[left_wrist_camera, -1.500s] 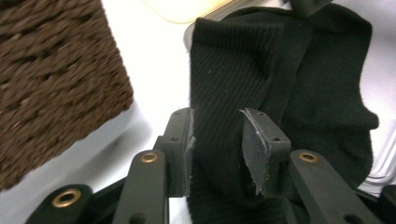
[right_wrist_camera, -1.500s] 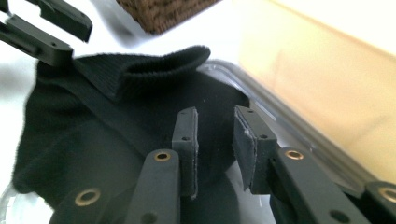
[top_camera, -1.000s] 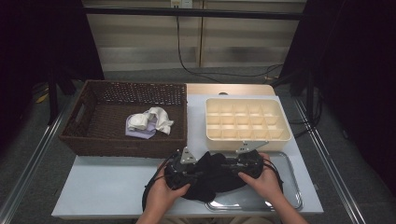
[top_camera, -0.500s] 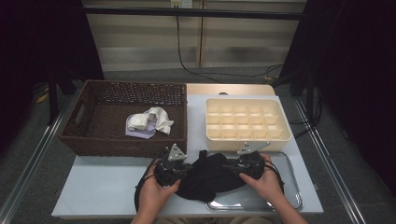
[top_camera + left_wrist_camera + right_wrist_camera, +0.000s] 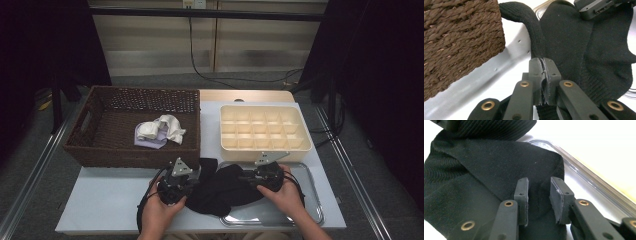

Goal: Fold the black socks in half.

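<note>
Two grippers work the black sock (image 5: 225, 192), which lies at the near edge of the table (image 5: 110, 197), partly over the metal tray (image 5: 305, 212) and just in front of the wicker basket (image 5: 100, 150). We see our left gripper (image 5: 544, 75) pinched tight on a fold of the sock's ribbed cuff, its jaws pressed together with only the fabric between them. Our right gripper (image 5: 539, 197) stands partly open, its pads either side of a raised fold of the sock; whether both pads press the cloth we cannot tell.

From the high view we get the layout: the left gripper (image 5: 176, 184) and right gripper (image 5: 260, 177) at opposite ends of the sock, a cream compartment box (image 5: 262, 129) behind the tray, and pale cloths (image 5: 159, 131) inside the basket. The gripper views add the jaw detail, and the left one shows the basket's woven corner (image 5: 461, 37) close beside the cuff.
</note>
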### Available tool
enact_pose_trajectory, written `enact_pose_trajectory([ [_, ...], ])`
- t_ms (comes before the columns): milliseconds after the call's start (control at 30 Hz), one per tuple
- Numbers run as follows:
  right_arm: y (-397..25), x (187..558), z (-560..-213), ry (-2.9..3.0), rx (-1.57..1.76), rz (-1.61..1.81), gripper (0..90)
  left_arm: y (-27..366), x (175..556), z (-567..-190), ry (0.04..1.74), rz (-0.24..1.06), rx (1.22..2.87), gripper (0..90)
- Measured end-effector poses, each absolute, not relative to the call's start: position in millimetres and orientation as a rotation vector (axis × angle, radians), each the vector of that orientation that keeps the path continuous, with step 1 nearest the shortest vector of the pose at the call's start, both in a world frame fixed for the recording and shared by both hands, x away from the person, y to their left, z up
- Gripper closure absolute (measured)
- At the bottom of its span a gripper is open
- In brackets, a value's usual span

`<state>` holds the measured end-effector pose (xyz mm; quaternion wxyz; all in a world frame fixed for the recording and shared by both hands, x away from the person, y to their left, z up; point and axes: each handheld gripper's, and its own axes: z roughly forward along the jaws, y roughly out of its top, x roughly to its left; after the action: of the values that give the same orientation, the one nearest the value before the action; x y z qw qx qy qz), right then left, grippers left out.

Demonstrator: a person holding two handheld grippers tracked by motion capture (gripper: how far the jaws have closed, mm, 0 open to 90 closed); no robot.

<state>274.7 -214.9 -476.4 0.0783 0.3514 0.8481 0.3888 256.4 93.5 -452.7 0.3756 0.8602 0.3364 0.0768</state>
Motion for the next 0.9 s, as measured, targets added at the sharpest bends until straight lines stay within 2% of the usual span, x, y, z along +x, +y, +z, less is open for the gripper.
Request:
enact_pose_trajectory([
  [133, -215, 276, -475, 2.526, 1.065, 1.155, 65.0, 93, 256, -455, 0.859, 0.194, 2.212, 86.1],
  [333, -216, 281, -476, 2.514, 1.098, 1.150, 65.4, 91, 259, -459, 0.866, 0.175, 2.216, 85.9],
  [500, -216, 283, -475, 2.546, 1.114, 1.140, 82.3, 89, 261, -462, 0.877, 0.150, 2.216, 85.2],
  [533, -216, 283, -475, 2.552, 1.113, 1.147, 83.5, 89, 261, -462, 0.880, 0.147, 2.212, 84.2],
  [600, -215, 284, -475, 2.554, 1.106, 1.137, 84.1, 89, 262, -462, 0.882, 0.143, 2.210, 80.2],
  [700, -213, 283, -473, 2.548, 1.103, 1.145, 84.2, 88, 264, -462, 0.895, 0.135, 2.186, 69.6],
  [733, -213, 283, -473, 2.549, 1.099, 1.148, 84.1, 88, 266, -462, 0.911, 0.106, 2.161, 67.4],
  [900, -211, 280, -471, 2.542, 1.083, 1.148, 84.0, 84, 273, -460, 0.925, 0.124, 2.136, 59.4],
])
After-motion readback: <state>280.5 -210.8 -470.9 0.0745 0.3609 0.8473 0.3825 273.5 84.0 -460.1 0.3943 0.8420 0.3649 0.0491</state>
